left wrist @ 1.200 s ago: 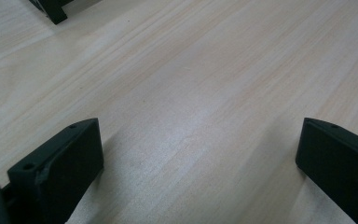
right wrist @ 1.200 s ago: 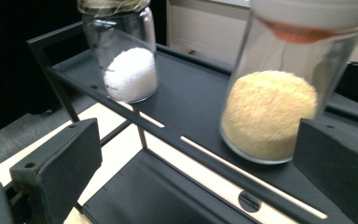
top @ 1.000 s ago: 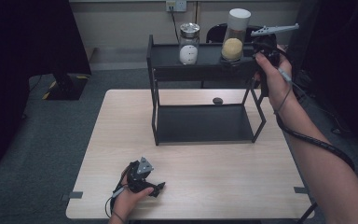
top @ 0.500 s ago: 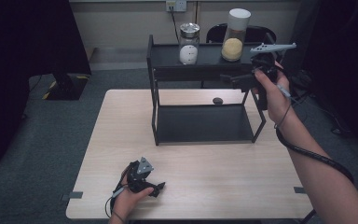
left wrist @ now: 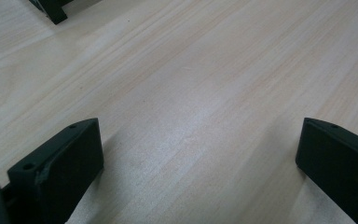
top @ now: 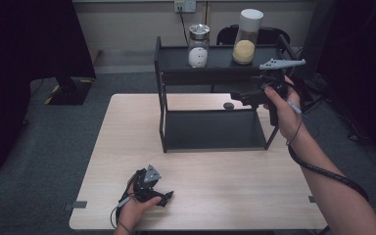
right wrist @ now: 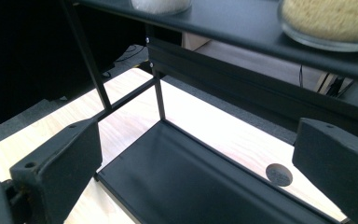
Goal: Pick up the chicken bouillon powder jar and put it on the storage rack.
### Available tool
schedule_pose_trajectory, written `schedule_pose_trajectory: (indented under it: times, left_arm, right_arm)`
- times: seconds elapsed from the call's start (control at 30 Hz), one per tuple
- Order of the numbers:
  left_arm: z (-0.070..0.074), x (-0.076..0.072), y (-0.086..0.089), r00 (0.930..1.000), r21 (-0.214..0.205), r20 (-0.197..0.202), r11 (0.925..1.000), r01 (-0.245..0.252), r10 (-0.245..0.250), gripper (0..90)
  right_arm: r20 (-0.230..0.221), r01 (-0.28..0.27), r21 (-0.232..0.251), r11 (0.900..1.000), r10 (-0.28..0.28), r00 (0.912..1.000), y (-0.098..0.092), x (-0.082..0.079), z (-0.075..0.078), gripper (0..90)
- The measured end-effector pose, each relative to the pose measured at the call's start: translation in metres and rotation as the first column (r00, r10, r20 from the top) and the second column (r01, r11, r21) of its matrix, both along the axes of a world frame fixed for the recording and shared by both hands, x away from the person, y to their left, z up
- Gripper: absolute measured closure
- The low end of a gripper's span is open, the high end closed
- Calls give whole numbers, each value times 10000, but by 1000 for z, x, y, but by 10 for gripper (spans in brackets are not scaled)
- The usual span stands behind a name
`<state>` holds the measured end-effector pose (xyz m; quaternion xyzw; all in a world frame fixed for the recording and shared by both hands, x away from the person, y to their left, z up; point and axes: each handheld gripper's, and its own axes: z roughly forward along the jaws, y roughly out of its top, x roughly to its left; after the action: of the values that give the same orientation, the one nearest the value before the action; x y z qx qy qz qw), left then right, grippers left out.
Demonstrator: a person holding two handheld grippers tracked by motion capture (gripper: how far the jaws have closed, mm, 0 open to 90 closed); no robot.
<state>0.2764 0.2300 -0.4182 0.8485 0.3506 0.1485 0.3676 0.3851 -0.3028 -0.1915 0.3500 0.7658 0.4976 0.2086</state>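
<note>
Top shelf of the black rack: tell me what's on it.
On the top shelf stand two jars: one with white contents and a metal lid, and a taller one with yellow grains and a white cap. The right gripper hangs below the shelf's front edge, hiding nothing on it.

White-filled jar (top: 198,51) on rack; small dark disc (top: 228,105) on table.

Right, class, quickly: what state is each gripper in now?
Left gripper: open, empty, low over the table.
Right gripper: open, empty, by the black shelf.
</note>
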Motion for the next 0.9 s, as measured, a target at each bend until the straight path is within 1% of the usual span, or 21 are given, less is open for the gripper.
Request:
schedule_pose_trajectory:
  times: [0.4, 0.47, 0.9]
  left_arm:
    - [0, 0, 0, 10000, 3, -1, 10000, 4, -4, 0]
    - [0, 0, 0, 10000, -3, -1, 10000, -1, 1, 0]
    - [0, 0, 0, 10000, -2, 3, 10000, 1, -1, 0]
  right_arm:
    - [-164, -142, -78, 9999, 140, 9998, -4, -5, -17, 5]
    - [-139, -116, -164, 9998, 114, 9998, -4, -6, -20, 5]
    - [-449, -145, 25, 9999, 146, 9989, -16, -10, -46, 6]
